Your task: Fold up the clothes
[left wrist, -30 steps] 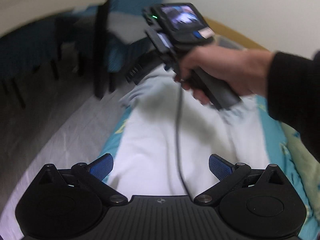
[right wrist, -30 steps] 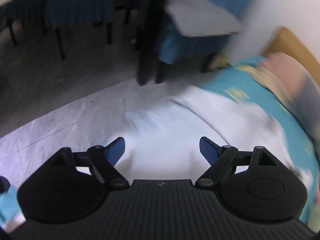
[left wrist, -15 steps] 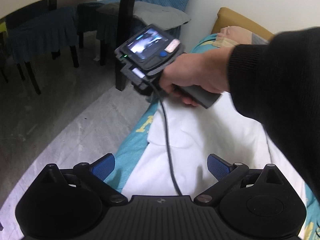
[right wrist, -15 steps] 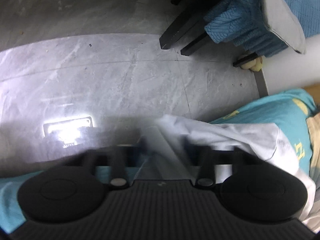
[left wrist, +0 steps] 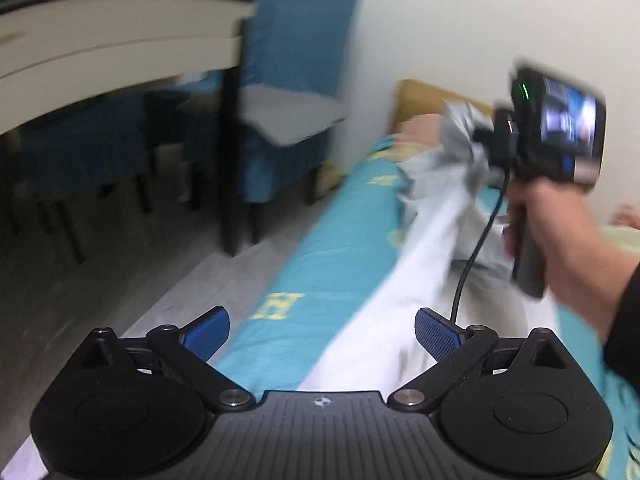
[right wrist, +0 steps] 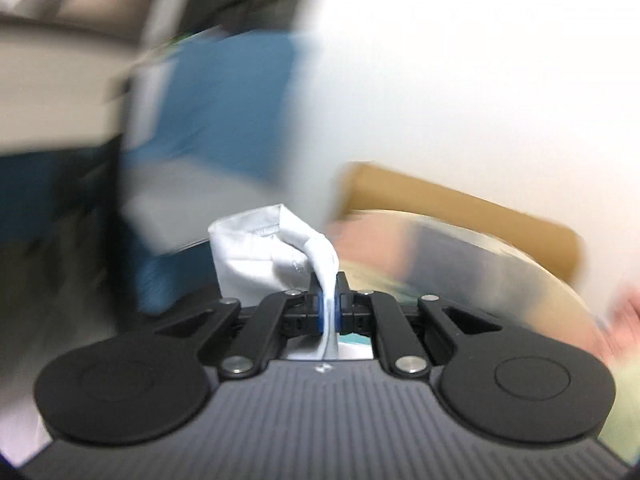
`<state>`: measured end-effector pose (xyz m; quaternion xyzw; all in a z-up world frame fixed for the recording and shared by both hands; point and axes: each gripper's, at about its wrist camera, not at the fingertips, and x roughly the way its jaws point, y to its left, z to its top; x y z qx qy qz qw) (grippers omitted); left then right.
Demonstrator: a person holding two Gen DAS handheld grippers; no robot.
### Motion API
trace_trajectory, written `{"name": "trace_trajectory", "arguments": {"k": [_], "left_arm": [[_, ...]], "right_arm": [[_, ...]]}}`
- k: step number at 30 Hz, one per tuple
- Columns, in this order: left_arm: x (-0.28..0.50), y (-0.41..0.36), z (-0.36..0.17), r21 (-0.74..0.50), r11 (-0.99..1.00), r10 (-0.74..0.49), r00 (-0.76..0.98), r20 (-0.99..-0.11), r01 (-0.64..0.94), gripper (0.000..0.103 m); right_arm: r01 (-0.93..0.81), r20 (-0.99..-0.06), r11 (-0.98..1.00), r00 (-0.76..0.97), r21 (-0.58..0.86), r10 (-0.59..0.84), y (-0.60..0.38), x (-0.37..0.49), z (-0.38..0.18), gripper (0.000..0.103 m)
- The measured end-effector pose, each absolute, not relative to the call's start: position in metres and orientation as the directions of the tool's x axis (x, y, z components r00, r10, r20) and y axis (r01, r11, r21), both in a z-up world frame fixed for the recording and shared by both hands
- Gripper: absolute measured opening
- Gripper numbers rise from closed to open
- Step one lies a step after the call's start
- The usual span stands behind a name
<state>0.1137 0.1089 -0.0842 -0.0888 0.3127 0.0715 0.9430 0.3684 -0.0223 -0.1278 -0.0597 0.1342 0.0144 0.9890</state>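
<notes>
A white garment [left wrist: 404,296] lies along the teal bed sheet [left wrist: 332,264]. My left gripper [left wrist: 322,330] is open and empty, low over the near end of the garment. My right gripper [right wrist: 329,300] is shut on a bunched corner of the white garment [right wrist: 264,256] and holds it lifted. In the left wrist view the right gripper's body [left wrist: 556,140] is up at the right, in a hand, with the cloth stretched up to it. Both views are motion-blurred.
A blue-covered chair [left wrist: 288,92] with dark legs and a white table edge [left wrist: 112,48] stand left of the bed on the grey floor [left wrist: 120,280]. A wooden headboard [left wrist: 424,100] and white wall [left wrist: 460,20] are behind.
My right gripper went from open to shut on the garment's corner at the bed edge, then lifted it up and to the right. The left gripper stayed open.
</notes>
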Motion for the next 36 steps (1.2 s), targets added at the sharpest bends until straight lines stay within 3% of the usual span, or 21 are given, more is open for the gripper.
{"name": "trace_trajectory", "arguments": {"k": [4, 7, 9, 10, 11, 12, 21, 29, 36], "left_arm": [[0.117, 0.084, -0.090, -0.107, 0.987, 0.027, 0.791, -0.611, -0.117, 0.100], [0.130, 0.070, -0.105, -0.115, 0.990, -0.010, 0.768, -0.641, -0.083, 0.100], [0.133, 0.066, -0.107, -0.103, 0.991, -0.005, 0.764, -0.646, -0.081, 0.100], [0.134, 0.064, -0.108, -0.097, 0.992, -0.002, 0.762, -0.648, -0.080, 0.100], [0.135, 0.062, -0.109, -0.091, 0.993, 0.000, 0.760, -0.650, -0.079, 0.100], [0.137, 0.060, -0.111, -0.085, 0.993, 0.003, 0.758, -0.653, -0.077, 0.100], [0.135, 0.051, -0.107, -0.065, 0.995, 0.014, 0.755, -0.656, -0.075, 0.100], [0.092, 0.038, -0.068, -0.002, 0.999, 0.037, 0.813, -0.581, -0.046, 0.101], [0.066, 0.017, -0.049, 0.051, 0.999, 0.024, 0.850, -0.526, 0.004, 0.103]], "right_arm": [[0.156, -0.338, 0.983, 0.934, 0.098, -0.115, -0.119, 0.370, -0.162, 0.008], [0.180, -0.450, 0.959, 0.891, 0.220, -0.064, -0.161, 0.383, -0.196, 0.015], [0.156, -0.522, 0.958, 0.853, 0.239, -0.008, -0.169, 0.392, -0.212, 0.037], [0.136, -0.522, 0.960, 0.853, 0.244, 0.011, -0.169, 0.389, -0.210, 0.060], [0.116, -0.517, 0.962, 0.856, 0.248, 0.030, -0.169, 0.384, -0.206, 0.075], [0.095, -0.511, 0.963, 0.858, 0.252, 0.049, -0.169, 0.380, -0.202, 0.078], [-0.063, -0.463, 0.956, 0.864, 0.285, 0.196, -0.170, 0.329, -0.160, 0.078], [-0.115, -0.427, 0.956, 0.876, 0.270, 0.226, -0.184, 0.208, -0.093, 0.078], [-0.121, -0.411, 0.944, 0.878, 0.308, 0.247, -0.204, 0.080, -0.076, 0.078]]}}
